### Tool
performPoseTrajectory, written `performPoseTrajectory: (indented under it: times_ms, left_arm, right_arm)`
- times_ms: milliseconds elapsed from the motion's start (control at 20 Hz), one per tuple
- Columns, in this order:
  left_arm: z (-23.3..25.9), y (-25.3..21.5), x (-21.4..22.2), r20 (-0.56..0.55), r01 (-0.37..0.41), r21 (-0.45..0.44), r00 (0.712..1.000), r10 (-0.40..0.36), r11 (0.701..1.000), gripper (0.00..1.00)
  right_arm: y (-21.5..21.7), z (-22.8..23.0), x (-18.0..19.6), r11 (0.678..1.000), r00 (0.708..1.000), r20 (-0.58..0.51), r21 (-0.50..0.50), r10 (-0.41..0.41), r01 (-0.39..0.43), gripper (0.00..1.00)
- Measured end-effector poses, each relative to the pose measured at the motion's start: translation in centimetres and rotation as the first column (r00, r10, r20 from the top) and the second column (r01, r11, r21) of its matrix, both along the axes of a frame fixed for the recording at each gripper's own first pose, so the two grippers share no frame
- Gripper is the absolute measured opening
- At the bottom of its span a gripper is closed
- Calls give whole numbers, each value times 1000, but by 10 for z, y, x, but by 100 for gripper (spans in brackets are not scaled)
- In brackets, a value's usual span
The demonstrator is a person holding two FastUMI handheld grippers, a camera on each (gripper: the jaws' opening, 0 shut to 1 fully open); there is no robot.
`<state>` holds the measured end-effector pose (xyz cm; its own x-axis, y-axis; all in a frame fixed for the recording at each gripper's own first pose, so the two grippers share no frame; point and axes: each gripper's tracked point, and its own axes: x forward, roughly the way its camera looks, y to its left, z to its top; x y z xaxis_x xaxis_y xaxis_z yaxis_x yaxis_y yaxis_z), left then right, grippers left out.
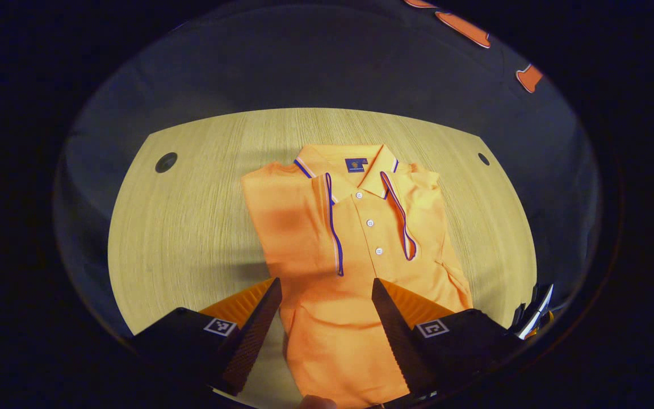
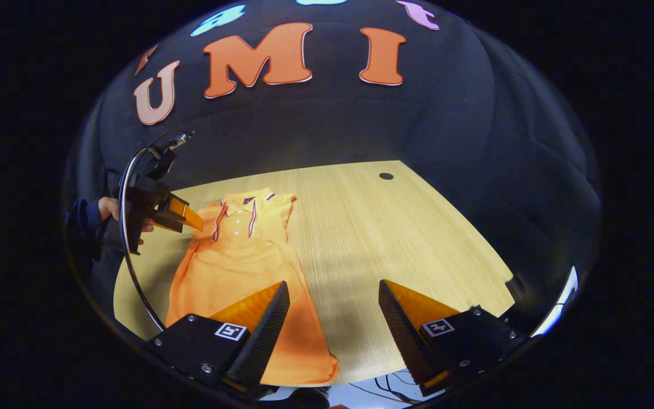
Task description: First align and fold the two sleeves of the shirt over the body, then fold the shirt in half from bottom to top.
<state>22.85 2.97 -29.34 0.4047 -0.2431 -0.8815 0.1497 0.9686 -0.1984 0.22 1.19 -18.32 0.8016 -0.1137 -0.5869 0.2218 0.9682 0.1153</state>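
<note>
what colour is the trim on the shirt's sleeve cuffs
Blue and white striped trim on the orange polo shirt, clearest in the left gripper view.

pale wood-grain table (image 1: 191,227) with dark round holes (image 1: 166,162) near its far corners, cables (image 2: 384,386) below its near edge

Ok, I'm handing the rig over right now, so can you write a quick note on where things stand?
Left tongs: open, holding nothing, above the polo shirt's lower half.
Right tongs: open, holding nothing, over the shirt's bottom right edge and the wooden table.
Shirt: flat, collar far, hem near.
Done: both sleeves folded over the body.
Left: grip the hem, fold bottom up to the collar.
</note>
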Motion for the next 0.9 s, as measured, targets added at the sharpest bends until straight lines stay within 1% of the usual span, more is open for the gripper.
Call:
performPoseTrajectory:
  times_ms: [150,250,350,500,650,900]
  left_arm:
    - [7,10,-33,-12,-48,-1,999,48,999,99]
    - [15,15,-54,-21,-81,-22,997,81,996,99]
    - [21,27,-71,-4,-102,-9,995,102,995,99]
    - [24,38,-101,12,-122,10,992,122,992,99]
    - [19,42,-137,-14,-133,4,991,133,991,99]
    - [2,48,-193,-50,-126,44,991,128,991,99]
  right_arm:
    - [6,-8,4,997,997,-6,15,74,-74,96]
    - [11,-14,5,992,992,-17,22,123,-123,96]
    - [16,-21,5,986,985,-33,27,168,-167,96]
    - [25,-34,1,975,974,-63,50,219,-216,96]
    - [32,-54,-8,965,958,-123,70,259,-252,96]
    - [44,-85,-28,947,925,-206,102,321,-306,96]
